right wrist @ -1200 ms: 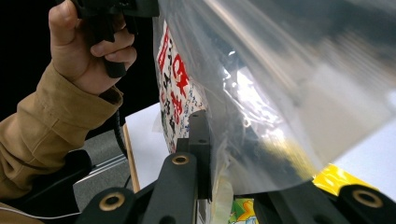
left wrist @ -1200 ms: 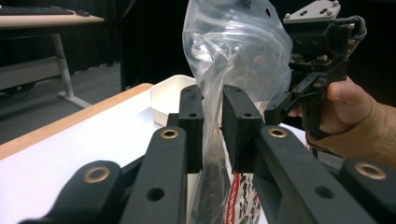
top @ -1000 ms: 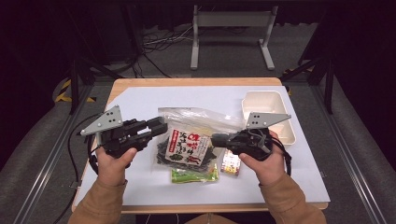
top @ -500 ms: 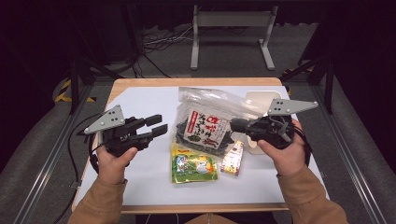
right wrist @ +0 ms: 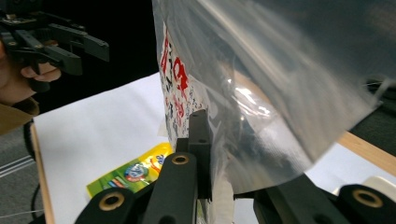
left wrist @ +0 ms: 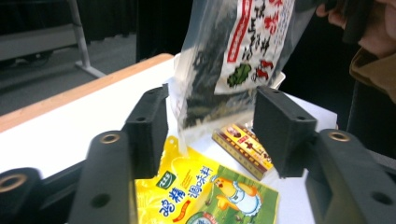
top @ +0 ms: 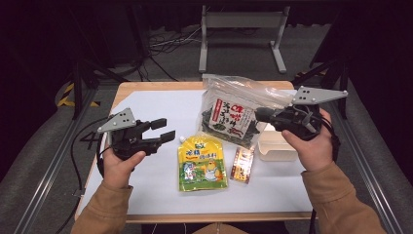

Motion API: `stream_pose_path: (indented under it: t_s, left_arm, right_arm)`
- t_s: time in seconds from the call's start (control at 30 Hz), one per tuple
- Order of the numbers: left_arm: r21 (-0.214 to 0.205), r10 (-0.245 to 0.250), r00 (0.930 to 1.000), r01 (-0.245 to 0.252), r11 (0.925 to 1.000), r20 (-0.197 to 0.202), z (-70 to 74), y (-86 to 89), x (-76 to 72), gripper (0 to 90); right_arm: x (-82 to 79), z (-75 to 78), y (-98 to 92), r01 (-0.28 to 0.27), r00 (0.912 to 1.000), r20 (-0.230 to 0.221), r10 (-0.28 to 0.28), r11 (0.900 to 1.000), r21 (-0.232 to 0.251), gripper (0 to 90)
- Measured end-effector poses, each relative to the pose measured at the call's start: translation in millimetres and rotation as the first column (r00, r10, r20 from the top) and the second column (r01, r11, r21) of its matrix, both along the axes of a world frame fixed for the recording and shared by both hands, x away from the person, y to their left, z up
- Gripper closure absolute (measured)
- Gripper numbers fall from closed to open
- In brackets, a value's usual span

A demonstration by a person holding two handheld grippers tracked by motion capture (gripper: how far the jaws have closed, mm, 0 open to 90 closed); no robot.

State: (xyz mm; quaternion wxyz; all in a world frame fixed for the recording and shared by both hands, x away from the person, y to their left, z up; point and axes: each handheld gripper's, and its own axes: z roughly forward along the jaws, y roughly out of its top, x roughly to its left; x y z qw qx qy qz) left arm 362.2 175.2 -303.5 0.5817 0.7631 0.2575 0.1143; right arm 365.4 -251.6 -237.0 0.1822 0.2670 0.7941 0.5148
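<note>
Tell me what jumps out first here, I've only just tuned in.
The clear seaweed bag hangs lifted above the table's middle, clamped in the right claw. Below it on the white table lie a yellow pouch and a small brown packet. The left claw has just been opening, nothing between its jaws.

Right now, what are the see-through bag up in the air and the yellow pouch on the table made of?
The clear zip bag of dark seaweed, held up by the right gripper, looks like thin glossy plastic film: it crinkles, shines, and the packet inside shows through. The yellow-green printed pouch lying flat seems to be smooth laminated plastic or foil; its printed surface hides what is inside, so I can't be sure.
</note>
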Motion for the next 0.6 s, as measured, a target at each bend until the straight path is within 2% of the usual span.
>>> stream_pose_path:
  t_s: [0.3, 0.4, 0.6]
  left_arm:
    - [0.031, 0.030, 0.9994, -0.030, 0.9991, -0.018, -5.8, 2.6, 5.3, 41.3]
    - [0.038, 0.041, 0.9989, -0.040, 0.9985, -0.023, -8.1, 3.1, 7.1, 41.6]
    - [0.060, 0.065, 0.9972, -0.062, 0.9963, -0.038, -14.8, 4.4, 13.6, 41.8]
  right_arm:
    - [11.4, 7.0, -12.3, 0.037, 0.9993, 0.010, -0.036, 0.9993, -0.010, 82.0]
    - [16.1, 8.7, -15.6, 0.049, 0.9984, 0.028, -0.048, 0.9984, -0.030, 81.9]
    - [24.0, 12.6, -24.9, 0.081, 0.9959, 0.044, -0.079, 0.9959, -0.040, 81.8]
